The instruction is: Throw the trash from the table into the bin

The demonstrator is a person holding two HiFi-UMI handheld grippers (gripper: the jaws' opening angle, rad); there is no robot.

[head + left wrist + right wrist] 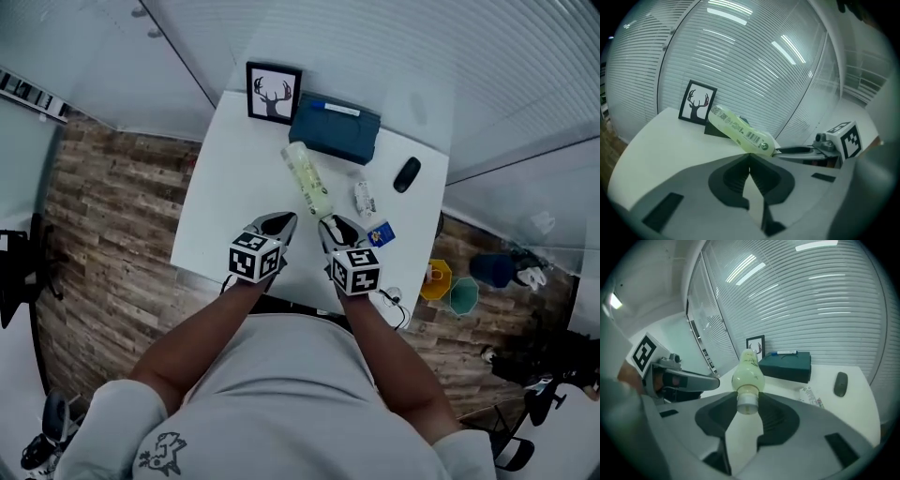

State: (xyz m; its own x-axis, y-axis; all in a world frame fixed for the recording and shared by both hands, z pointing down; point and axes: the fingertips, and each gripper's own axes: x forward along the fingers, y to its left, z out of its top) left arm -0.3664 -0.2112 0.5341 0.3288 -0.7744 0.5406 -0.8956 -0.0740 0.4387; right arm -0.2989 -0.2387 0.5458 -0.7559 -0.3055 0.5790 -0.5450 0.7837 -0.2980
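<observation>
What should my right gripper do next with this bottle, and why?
Probably swing the right gripper rightward, past the table edge, toward the yellow container on the floor, which may be the bin. Its jaws clamp the bottle at the cap end, so the grasp looks done and only the carry seems left.

bottle (308,180): pale green | box (335,129): dark teal | table (220,202): white | mouse (407,174): black | floor (112,234): brown planks

Before you a framed deer picture (274,92), just beside it a dark teal box (335,136) (marker (330,109) on top), farther right a black mouse (407,174).
</observation>
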